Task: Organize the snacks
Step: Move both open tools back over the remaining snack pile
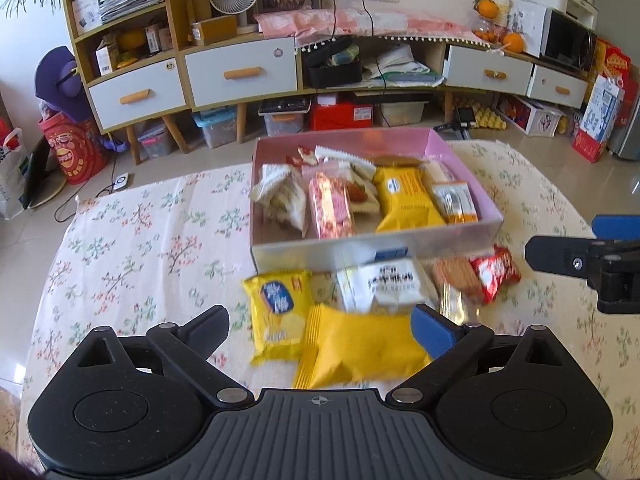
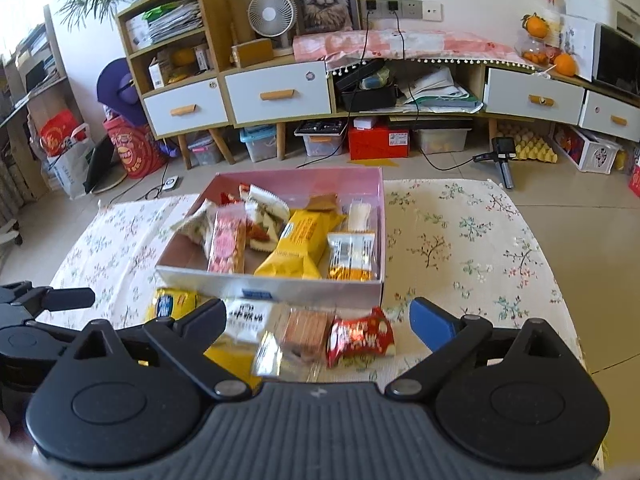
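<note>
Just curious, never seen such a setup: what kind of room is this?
Most likely a home living room: a long cabinet with drawers, a desk fan, a framed cat picture, and a floral cloth holding a pink box of snacks.

One pink cardboard box (image 1: 460, 236) stood on one floral tablecloth (image 1: 132, 240). Outside the box, along its near wall, lay six wrapped snacks: two yellow packets (image 1: 276, 312) (image 1: 360, 348), one white packet with black lettering (image 1: 390, 284), one clear-wrapped stack of brown crackers (image 1: 456, 276), one red packet (image 1: 496, 270) and one gold-and-clear wrapper (image 2: 269, 354). Inside the box were at least seven packets, among them one large yellow packet (image 1: 404, 200), one pink packet (image 1: 330, 208) and one orange-and-white packet (image 1: 456, 200); those behind overlapped too much to count.
</note>
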Action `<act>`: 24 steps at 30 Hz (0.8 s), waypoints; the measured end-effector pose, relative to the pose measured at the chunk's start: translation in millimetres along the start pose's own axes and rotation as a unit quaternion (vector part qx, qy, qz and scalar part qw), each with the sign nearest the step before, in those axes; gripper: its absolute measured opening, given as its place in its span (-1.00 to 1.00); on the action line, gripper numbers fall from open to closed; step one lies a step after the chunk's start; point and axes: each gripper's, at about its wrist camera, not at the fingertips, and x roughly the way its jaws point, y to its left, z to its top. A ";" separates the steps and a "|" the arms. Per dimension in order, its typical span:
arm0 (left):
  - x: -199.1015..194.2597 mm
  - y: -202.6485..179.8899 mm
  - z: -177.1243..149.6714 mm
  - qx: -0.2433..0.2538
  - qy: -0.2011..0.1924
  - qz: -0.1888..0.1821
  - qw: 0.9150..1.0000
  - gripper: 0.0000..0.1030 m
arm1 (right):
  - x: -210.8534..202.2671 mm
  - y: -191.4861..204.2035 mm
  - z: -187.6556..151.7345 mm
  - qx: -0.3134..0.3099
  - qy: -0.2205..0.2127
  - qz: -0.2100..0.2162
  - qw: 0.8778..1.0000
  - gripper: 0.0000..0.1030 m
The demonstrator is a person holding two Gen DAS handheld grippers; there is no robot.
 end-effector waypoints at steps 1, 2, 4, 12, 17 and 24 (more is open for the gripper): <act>-0.4 -0.2 -3.7 0.001 0.002 0.000 1.000 0.92 | -0.9 0.7 -3.2 -0.002 -0.002 0.000 1.000 0.92; -0.3 -0.3 -7.3 0.001 0.004 -0.001 1.000 0.93 | -2.1 1.8 -7.5 -0.004 -0.005 0.000 1.000 0.93; 0.3 -0.1 -13.6 -0.002 0.008 -0.005 1.000 0.93 | -2.5 2.5 -12.8 -0.008 -0.007 -0.001 1.000 0.93; -2.2 4.5 -35.5 0.001 -0.005 -0.017 1.000 0.93 | -5.0 0.5 -36.4 -0.015 -0.009 0.004 1.000 0.99; -4.5 5.6 -49.8 0.013 -0.025 -0.026 0.999 0.94 | -3.3 2.0 -52.0 -0.046 -0.010 -0.008 0.999 0.99; 3.6 10.0 -69.5 0.019 -0.027 -0.036 0.999 0.94 | -0.3 -2.3 -65.6 -0.081 -0.019 -0.017 0.996 0.99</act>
